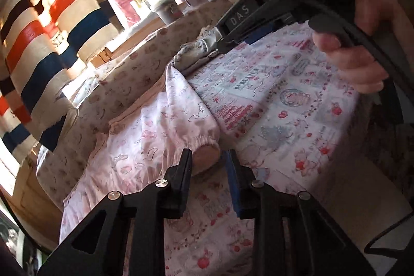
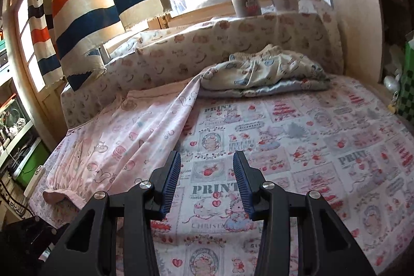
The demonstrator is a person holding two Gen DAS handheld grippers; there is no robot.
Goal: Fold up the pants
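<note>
1. Pants (image 2: 121,136), pale pink, lie spread on the bed (image 2: 297,151), left of the folded clothes pile (image 2: 261,74).
2. Left gripper (image 1: 207,164) sits narrowed around the elastic cuff (image 1: 204,149); can't tell if it's actually pinching.
3. Right gripper (image 2: 207,180) hangs half-open, empty, right of the pants.
4. I'd grab both cuff layers before lifting.

The pants (image 2: 111,141) are pale pink with small cartoon prints and lie spread flat on the left part of the bed (image 2: 297,146). 1 gathered elastic cuff (image 1: 204,144) sits near the bed's front edge, and a long fold ridge runs back toward the folded clothes (image 2: 264,74).
</note>
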